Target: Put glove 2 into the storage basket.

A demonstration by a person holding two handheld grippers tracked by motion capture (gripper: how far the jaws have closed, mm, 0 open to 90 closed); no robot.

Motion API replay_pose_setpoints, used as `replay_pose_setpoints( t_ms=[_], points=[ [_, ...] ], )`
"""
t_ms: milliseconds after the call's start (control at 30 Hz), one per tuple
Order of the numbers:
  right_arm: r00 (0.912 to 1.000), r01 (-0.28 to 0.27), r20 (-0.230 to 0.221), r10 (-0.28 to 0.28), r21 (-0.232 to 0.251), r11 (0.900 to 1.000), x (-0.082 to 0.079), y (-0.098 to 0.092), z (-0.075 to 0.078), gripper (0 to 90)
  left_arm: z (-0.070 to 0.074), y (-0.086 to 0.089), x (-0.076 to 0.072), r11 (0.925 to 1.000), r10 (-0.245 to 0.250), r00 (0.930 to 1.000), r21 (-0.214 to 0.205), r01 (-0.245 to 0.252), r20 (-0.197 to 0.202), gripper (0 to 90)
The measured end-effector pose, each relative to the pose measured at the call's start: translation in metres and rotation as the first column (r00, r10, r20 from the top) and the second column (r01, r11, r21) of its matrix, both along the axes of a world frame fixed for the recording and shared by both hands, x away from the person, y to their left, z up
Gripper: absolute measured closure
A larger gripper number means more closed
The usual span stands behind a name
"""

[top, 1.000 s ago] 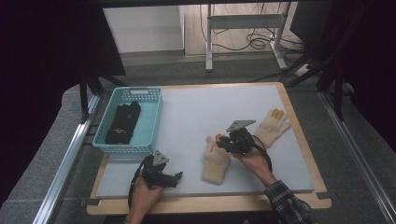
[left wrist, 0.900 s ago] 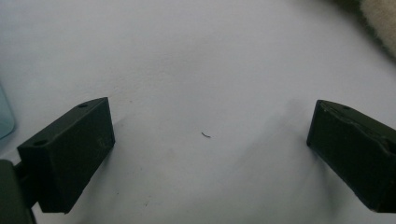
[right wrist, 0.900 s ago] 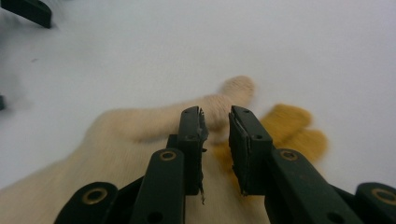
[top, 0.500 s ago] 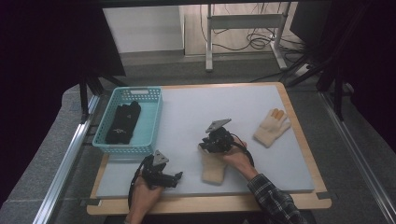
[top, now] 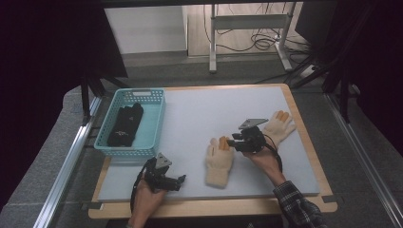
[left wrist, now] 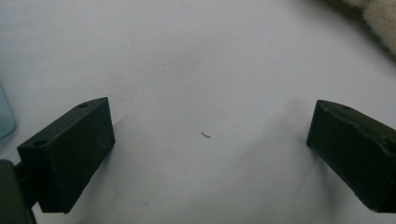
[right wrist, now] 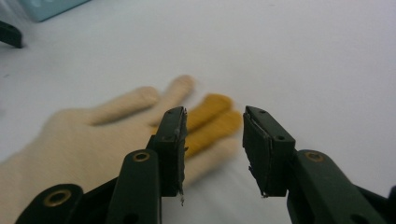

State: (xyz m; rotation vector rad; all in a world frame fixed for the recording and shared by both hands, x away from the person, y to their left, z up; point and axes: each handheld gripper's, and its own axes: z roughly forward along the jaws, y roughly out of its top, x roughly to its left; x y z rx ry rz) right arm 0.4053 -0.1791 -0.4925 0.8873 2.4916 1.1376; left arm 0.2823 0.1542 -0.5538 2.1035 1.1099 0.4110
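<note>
Just below the centre of the high view, a cream knit glove [top: 219, 160] with orange fingertips lies flat on the pale mat [top: 199, 118], fingers toward the top of the frame, and the right gripper [top: 231, 141] sits just beside those fingertips on their right. In the right gripper view its own gripper [right wrist: 212, 140] has the 2 jaws partly apart with only air between them, the glove [right wrist: 107, 135] lying behind and to the left; they have just been opening. A second ago this gripper was at the glove's right edge with the glove a little nearer the frame's middle, and half a second ago it was over the glove's upper part, so the glove looks to have been dragged or set down and let go, a judgement only. A second matching glove [top: 279, 126] lies at right of centre, close to the mat's right edge, roughly where it was. The left gripper [top: 179, 181] rests low at lower left, unmoved, and in the left gripper view its gripper [left wrist: 205, 140] stands wide open over bare mat. The teal basket [top: 157, 118] at upper left holds 1 dark bundle [top: 124, 124], so the gloves likely go there next.
</note>
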Motion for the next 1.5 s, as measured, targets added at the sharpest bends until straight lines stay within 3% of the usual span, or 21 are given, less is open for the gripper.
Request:
replay_pose_setpoints(
  t_ms=[167,233,267,300,333,467,533,567,600,633,667,800,900,1033,1067,1133,1200,1233,1267,1367,1500],
  points=[
    [0.9982,0.059,0.008,-0.059,0.007,0.9982,0.002,-0.027,0.004,59.1,0.000,0.000,0.000,1.0000,0.000,1.0000,0.000,0.000,0.000,1.3],
    [0.9954,0.095,0.011,-0.095,0.006,0.9954,0.002,-0.042,0.007,60.6,0.000,0.000,0.000,1.0000,0.000,1.0000,0.000,0.000,0.000,1.3],
    [0.9912,0.131,0.015,-0.132,0.008,0.9913,0.003,-0.060,0.010,62.4,0.000,0.000,0.000,1.0000,0.000,1.0000,0.000,0.000,0.000,1.3],
    [0.9912,0.131,0.015,-0.132,0.008,0.9913,0.003,-0.060,0.010,62.4,0.000,0.000,0.000,1.0000,0.000,1.0000,0.000,0.000,0.000,1.3],
    [0.9843,0.175,0.019,-0.175,0.014,0.9845,0.003,-0.078,0.014,64.1,0.000,0.000,0.000,1.0000,0.000,1.0000,0.000,0.000,0.000,1.3],
    [0.9645,0.262,0.029,-0.262,0.013,0.9649,0.004,-0.115,0.020,66.2,0.000,0.000,0.000,1.0000,0.000,1.0000,-0.002,0.000,0.001,1.3],
    [0.9499,0.311,0.029,-0.311,0.017,0.9503,0.006,-0.133,0.020,66.7,0.000,0.000,0.000,1.0000,0.000,1.0000,-0.002,0.000,0.001,1.3],
    [0.9499,0.311,0.029,-0.311,0.017,0.9503,0.006,-0.133,0.020,66.7,0.000,0.000,0.000,1.0000,0.000,1.0000,-0.002,0.000,0.001,1.3],
    [0.9340,0.356,0.023,-0.357,0.014,0.9343,0.009,-0.148,0.019,66.7,0.000,0.000,0.000,1.0000,0.000,1.0000,-0.002,0.000,0.001,1.3],
    [0.9340,0.356,0.023,-0.357,0.014,0.9343,0.009,-0.148,0.019,66.7,0.000,0.000,0.000,1.0000,0.000,1.0000,-0.002,0.000,0.001,1.3],
    [0.9175,0.397,0.017,-0.397,0.010,0.9176,0.013,-0.161,0.014,66.7,0.000,0.000,0.000,1.0000,0.000,1.0000,-0.002,0.000,0.001,1.3],
    [0.8918,0.452,-0.007,-0.452,0.014,0.8917,0.022,-0.173,0.002,63.5,0.000,0.000,0.000,1.0000,0.000,1.0000,-0.002,0.000,0.000,1.3],
    [0.8857,0.464,-0.019,-0.464,0.015,0.8856,0.026,-0.172,-0.004,60.6,0.000,0.000,0.000,1.0000,0.000,1.0000,-0.002,0.000,0.000,1.3],
    [0.8769,0.480,-0.017,-0.480,-0.027,0.8770,0.031,-0.165,-0.014,56.1,0.000,0.000,0.000,1.0000,0.000,1.0000,-0.001,0.000,0.001,1.3],
    [0.8688,0.493,-0.014,-0.495,-0.063,0.8676,0.032,-0.162,-0.021,55.8,0.000,0.000,0.000,1.0000,0.000,1.0000,-0.002,0.000,0.001,1.3],
    [0.8601,0.509,-0.029,-0.509,-0.028,0.8605,0.029,-0.163,-0.025,59.7,0.000,0.000,0.000,1.0000,0.002,1.0000,-0.003,-0.002,0.000,1.3],
    [0.8585,0.512,-0.037,-0.512,-0.007,0.8592,0.027,-0.163,-0.026,69.7,0.000,0.000,0.000,1.0000,0.002,1.0000,-0.003,-0.002,0.000,1.3],
    [0.8585,0.512,-0.037,-0.512,-0.007,0.8592,0.027,-0.163,-0.026,69.7,0.000,0.000,0.000,1.0000,0.001,1.0000,-0.001,-0.001,0.000,1.3],
    [0.8652,0.499,-0.063,-0.497,0.014,0.8664,0.027,-0.163,-0.026,82.5,0.000,0.000,0.000,1.0000,0.002,1.0000,-0.002,-0.002,0.001,1.3],
    [0.8654,0.497,-0.082,-0.494,0.020,0.8674,0.029,-0.162,-0.025,85.7,0.000,0.000,0.000,1.0000,0.002,1.0000,-0.003,-0.002,0.000,1.3],
    [0.8704,0.490,-0.062,-0.488,0.021,0.8713,0.025,-0.162,-0.016,86.3,0.000,0.000,0.000,1.0000,0.000,1.0000,0.001,0.000,-0.001,1.3]
  ],
)
